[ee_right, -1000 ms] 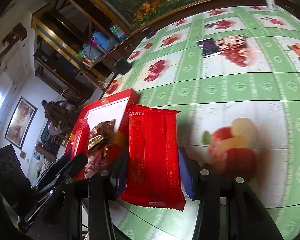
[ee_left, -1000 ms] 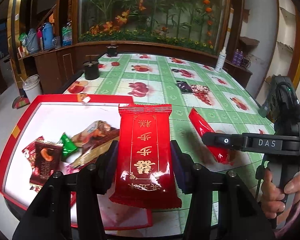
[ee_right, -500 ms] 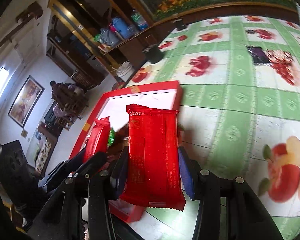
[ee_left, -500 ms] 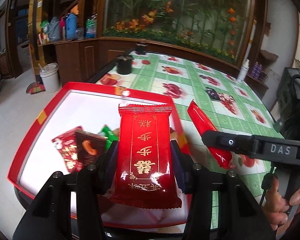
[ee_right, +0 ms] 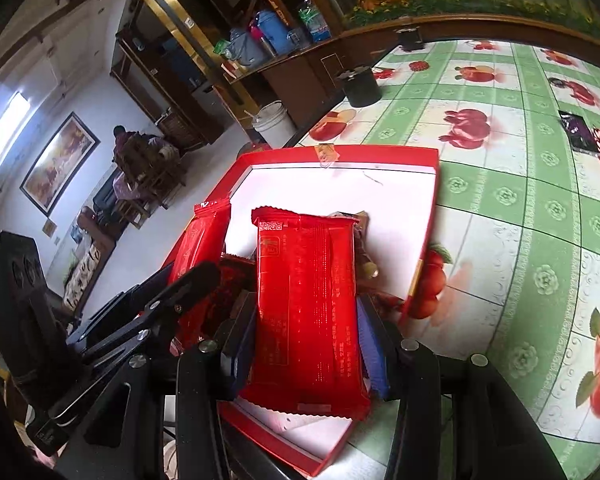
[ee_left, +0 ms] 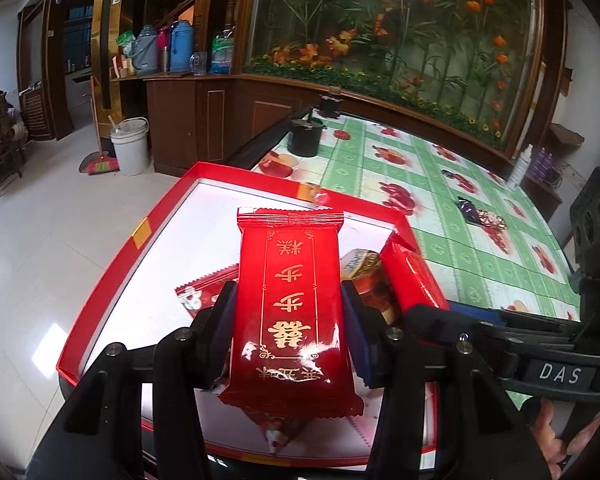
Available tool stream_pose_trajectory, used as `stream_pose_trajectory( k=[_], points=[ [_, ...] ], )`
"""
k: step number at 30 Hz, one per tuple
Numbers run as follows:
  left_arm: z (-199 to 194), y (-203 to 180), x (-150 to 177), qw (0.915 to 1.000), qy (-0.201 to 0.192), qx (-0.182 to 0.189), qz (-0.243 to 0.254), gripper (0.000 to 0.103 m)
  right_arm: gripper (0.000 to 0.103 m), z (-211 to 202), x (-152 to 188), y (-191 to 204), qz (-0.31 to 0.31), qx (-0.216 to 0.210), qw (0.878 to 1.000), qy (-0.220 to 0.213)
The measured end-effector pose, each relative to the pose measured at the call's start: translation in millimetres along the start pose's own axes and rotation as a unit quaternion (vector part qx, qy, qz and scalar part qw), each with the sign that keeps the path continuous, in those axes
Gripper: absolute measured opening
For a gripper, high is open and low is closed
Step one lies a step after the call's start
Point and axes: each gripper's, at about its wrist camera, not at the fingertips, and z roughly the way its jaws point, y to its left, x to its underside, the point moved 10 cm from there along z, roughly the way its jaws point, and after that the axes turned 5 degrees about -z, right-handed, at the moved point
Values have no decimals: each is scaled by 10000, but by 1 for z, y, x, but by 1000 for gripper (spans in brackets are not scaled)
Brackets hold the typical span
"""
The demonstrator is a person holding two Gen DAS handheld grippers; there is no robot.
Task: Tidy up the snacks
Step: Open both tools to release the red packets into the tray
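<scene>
The left tongs (ee_left: 288, 320) are clamped on a glossy red rectangular snack packet with gold characters (ee_left: 290, 304); both blue-padded fingers (ee_left: 225, 320) press against its long edges. The packet is held lengthwise, its serrated far end pointing away from the camera, above the shallow red cardboard box with a white floor (ee_left: 162, 224).

The right tongs (ee_right: 306, 340) are clamped on a second red foil snack packet showing its printed back seam (ee_right: 306, 304). This packet also hangs over the red box, as the right wrist view shows, with its lower end above the near corner of the box.

Inside the box, beneath and between the two held packets, lie several loose wrapped snacks (ee_left: 364, 276), partly hidden: a gold-and-brown wrapper and a red-and-white wrapper are visible; the remainder cannot be identified.

The box rests at the edge of the worktop, which is covered with a green-and-white checked cloth printed with red fruit (ee_right: 520, 184). A small dark purple sachet (ee_right: 578, 130) lies on the cloth, well apart from the box. A black cylindrical container (ee_left: 305, 136) stands near the far edge of the worktop.

In the left wrist view, a hand (ee_left: 556, 444) grips the handle of the right tongs at the lower right.
</scene>
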Motion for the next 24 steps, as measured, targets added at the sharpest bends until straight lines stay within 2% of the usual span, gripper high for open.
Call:
stream_pose_trajectory(
  k=[13,24],
  points=[
    [14,20,5,9995,233,-172,-147,49,47,29,-15,4,-217,288,9993,115],
    [18,33,0,9989,236,-360,-164,50,48,61,-47,9,-583,587,9966,34]
  ],
)
